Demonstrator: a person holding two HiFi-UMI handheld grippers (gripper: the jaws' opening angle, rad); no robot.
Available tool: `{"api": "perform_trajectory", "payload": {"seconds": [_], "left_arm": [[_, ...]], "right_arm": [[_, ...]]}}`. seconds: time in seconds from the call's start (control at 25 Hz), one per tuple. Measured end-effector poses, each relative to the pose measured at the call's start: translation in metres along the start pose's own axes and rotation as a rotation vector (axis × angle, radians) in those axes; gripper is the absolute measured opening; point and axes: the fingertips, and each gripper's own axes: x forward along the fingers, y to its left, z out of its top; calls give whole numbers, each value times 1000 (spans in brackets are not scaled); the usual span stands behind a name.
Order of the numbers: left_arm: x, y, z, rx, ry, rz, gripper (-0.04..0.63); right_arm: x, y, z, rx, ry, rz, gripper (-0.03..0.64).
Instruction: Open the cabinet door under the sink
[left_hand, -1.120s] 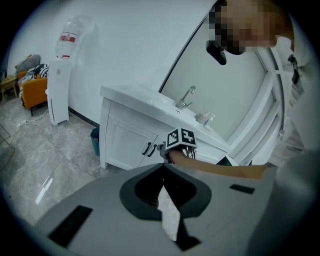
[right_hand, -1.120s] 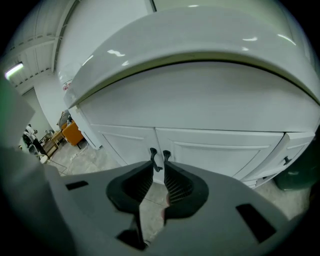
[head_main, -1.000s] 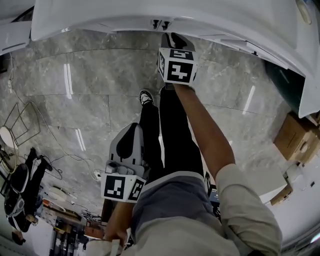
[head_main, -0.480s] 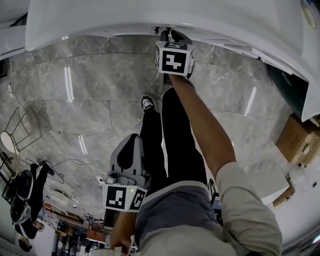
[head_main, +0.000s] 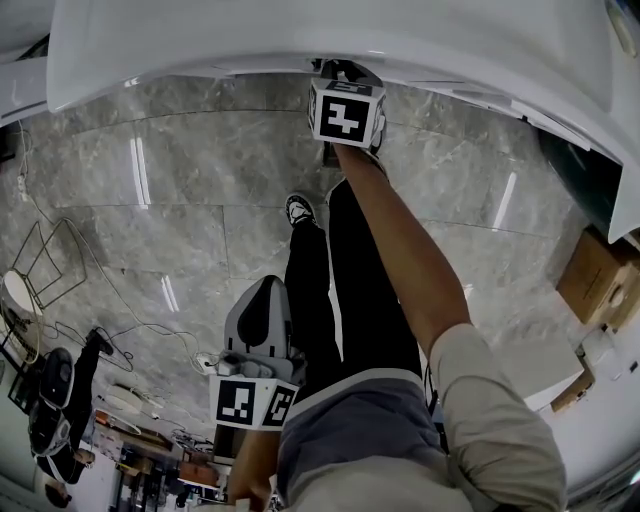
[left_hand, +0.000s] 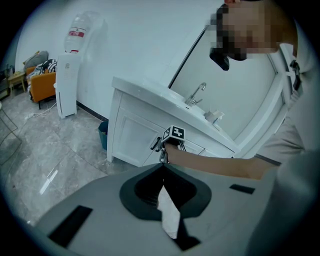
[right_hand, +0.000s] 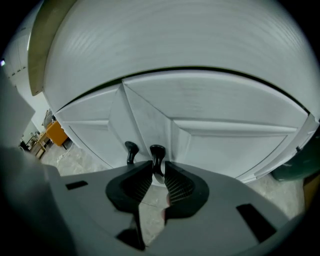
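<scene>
Reaches forward and down with the bare right arm (head_main: 400, 250), nearly straight, bringing the right gripper (head_main: 335, 68) in under the edge of the white sink counter (head_main: 200, 40). Hangs the left gripper (head_main: 265, 290) low beside the hip, well back from the cabinet, jaws together on nothing. Pinches one black handle (right_hand: 156, 154) at the very tips of the right gripper's narrowed jaws, a ribbed pad against either side. Leaves a second handle (right_hand: 131, 151) just left of those jaws, apart from them. Makes two handles and two white doors in all: the right-hand door (right_hand: 225, 135) ahead and right of the jaws, the left-hand door (right_hand: 90, 125) ahead and left. Meet at a seam between the handles, both flush and closed.
</scene>
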Motion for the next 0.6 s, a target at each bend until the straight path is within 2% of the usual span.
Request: {"api": "perform_trajectory", "payload": {"seconds": [0.32, 0.6], "left_arm": [[-1, 9, -7, -12, 9, 9, 2], [-5, 23, -13, -16, 19, 25, 2]], "right_arm": [[1, -3, -1, 9, -8, -39, 60], [-1, -1, -2, -6, -19, -39, 57]]}}
